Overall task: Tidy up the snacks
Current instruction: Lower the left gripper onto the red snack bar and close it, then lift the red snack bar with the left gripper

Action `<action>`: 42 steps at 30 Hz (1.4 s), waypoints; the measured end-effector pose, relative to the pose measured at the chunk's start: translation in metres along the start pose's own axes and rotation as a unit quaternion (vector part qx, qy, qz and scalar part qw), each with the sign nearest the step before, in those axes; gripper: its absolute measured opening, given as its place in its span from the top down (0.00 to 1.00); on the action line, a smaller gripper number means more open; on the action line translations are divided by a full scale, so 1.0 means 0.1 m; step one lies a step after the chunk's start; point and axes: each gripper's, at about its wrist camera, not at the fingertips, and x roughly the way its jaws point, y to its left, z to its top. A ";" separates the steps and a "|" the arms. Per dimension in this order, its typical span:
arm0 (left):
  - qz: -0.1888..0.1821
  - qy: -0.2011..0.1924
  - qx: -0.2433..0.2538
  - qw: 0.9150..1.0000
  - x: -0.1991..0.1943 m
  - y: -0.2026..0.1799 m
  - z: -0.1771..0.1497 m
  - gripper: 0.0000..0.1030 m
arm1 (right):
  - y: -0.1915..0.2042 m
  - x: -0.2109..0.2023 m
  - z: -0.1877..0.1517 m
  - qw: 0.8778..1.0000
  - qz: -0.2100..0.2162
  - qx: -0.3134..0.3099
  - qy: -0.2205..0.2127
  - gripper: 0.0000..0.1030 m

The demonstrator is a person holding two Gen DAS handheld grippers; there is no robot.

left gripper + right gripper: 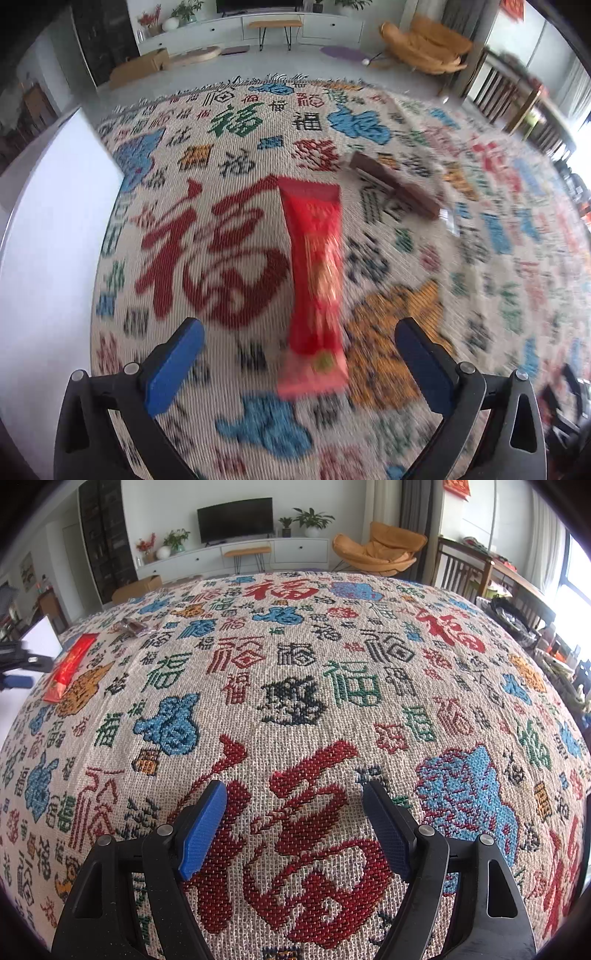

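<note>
A long red snack packet lies on the patterned cloth, running lengthwise away from me. My left gripper hangs above its near end, jaws wide open; the blue pads stand clear of the wrapper on both sides. This view is motion-blurred. A brown wrapped snack bar lies beyond the packet to the right. In the right wrist view my right gripper is open over bare cloth with nothing between its fingers. The red packet and brown bar show far off at the left.
A white flat-sided container borders the cloth on the left, also the white container in the right wrist view. Beyond the table are an orange chair, a TV cabinet and wooden chairs.
</note>
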 end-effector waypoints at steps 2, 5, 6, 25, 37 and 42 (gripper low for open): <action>0.012 0.002 0.008 1.000 0.13 -0.06 0.07 0.17 | 0.00 0.00 0.00 1.000 0.000 0.000 0.000 0.23; -0.001 -0.020 -0.010 1.000 0.12 -0.02 0.05 0.63 | 0.00 0.00 0.00 1.000 0.000 0.000 0.000 0.23; -0.009 -0.022 -0.017 1.000 0.11 0.01 0.02 0.79 | 0.00 0.00 0.00 1.000 0.000 0.000 0.000 0.23; -0.056 -0.090 -0.028 0.994 -0.58 0.17 -1.44 0.75 | 0.04 0.04 0.00 1.000 -0.001 -0.012 0.005 0.17; -0.073 -0.083 -0.022 0.994 -0.59 0.11 -1.21 0.60 | 0.13 0.01 -0.01 1.000 0.004 -0.008 0.006 0.16; -0.047 -0.067 0.018 0.996 -0.55 -0.07 -1.02 0.22 | 0.15 0.01 -0.01 1.000 0.004 -0.008 0.006 0.16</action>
